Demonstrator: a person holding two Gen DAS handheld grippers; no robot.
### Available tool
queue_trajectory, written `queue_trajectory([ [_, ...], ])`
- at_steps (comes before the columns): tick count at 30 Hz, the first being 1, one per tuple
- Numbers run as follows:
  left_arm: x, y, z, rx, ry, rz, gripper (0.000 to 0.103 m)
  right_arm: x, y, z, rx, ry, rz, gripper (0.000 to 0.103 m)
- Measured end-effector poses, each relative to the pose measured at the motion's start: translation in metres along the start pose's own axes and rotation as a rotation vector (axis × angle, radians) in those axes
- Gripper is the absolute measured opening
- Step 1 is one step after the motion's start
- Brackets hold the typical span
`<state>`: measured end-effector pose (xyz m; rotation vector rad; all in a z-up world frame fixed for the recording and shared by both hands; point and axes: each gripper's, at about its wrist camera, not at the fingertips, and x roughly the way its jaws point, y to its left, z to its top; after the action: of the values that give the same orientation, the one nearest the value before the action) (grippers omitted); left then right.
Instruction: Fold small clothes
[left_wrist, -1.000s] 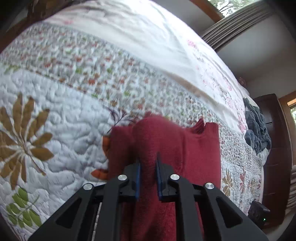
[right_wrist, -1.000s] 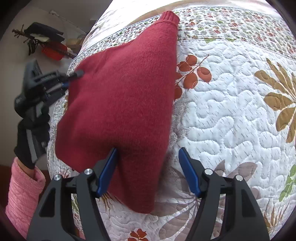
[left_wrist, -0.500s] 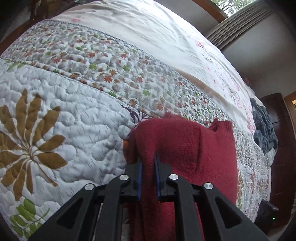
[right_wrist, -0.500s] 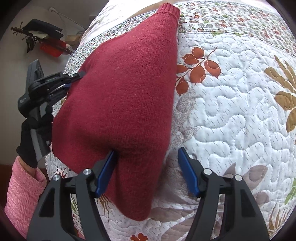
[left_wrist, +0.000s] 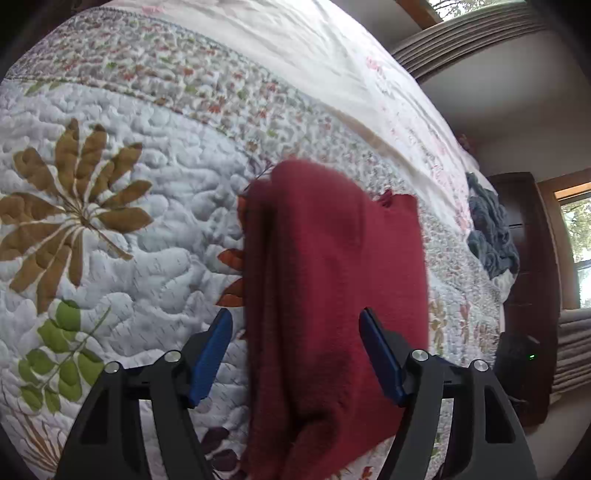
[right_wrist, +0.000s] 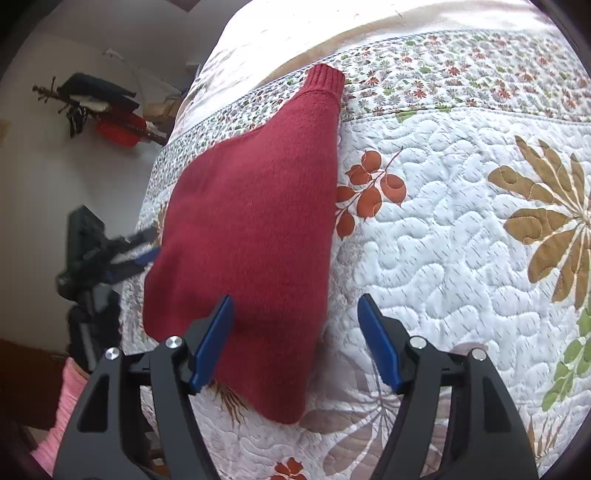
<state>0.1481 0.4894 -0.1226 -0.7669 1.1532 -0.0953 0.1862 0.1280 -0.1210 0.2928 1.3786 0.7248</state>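
- The red knit garment (left_wrist: 332, 295) lies folded on the quilted bedspread (left_wrist: 129, 258), filling the centre and lower centre of the left wrist view; its ribbed cuff (left_wrist: 400, 203) shows at the upper right of the fabric.
- The left gripper (left_wrist: 295, 354) sits at the bottom of that frame with its jaws spread wide — the blue pads (left_wrist: 210, 354) stand on either side of the garment, and whether they touch the cloth cannot be told.
- In the right wrist view the same garment (right_wrist: 255, 229) runs from lower centre up toward the upper middle, narrowing to a ribbed cuff (right_wrist: 327, 79) at the flowered border of the bedspread (right_wrist: 461, 240).
- The right gripper (right_wrist: 295, 339) is at the bottom of the frame, jaws wide apart; its left pad (right_wrist: 212, 343) lies over the garment's lower part, its right pad over bare quilt.
- At the left edge of the right wrist view the other gripper (right_wrist: 122, 247) appears blurred beside the garment's left edge, held by a gloved hand (right_wrist: 92, 332) above a pink sleeve (right_wrist: 62, 413).
- A heap of dark blue-grey cloth (left_wrist: 491, 236) lies on the bed at the right of the left wrist view — well apart from the red garment.
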Motion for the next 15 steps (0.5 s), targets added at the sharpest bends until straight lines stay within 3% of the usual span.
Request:
queue_trajectory([
  [3,0.022,0.005,0.003,0.007,0.053,-0.07,0.071,0.005,-0.002,0.007,0.004,0.002,0.025,0.07],
  [8,0.051,0.003,0.012,0.062,0.117,-0.102,0.072,0.024,-0.013,0.021,0.044,0.021,0.07,0.071],
  [12,0.065,-0.006,0.018,0.111,0.167,-0.218,0.072,0.047,-0.021,0.032,0.071,0.048,0.11,0.073],
  [15,0.079,-0.016,0.015,0.15,0.226,-0.265,0.075,0.064,-0.024,0.036,0.095,0.066,0.159,0.077],
])
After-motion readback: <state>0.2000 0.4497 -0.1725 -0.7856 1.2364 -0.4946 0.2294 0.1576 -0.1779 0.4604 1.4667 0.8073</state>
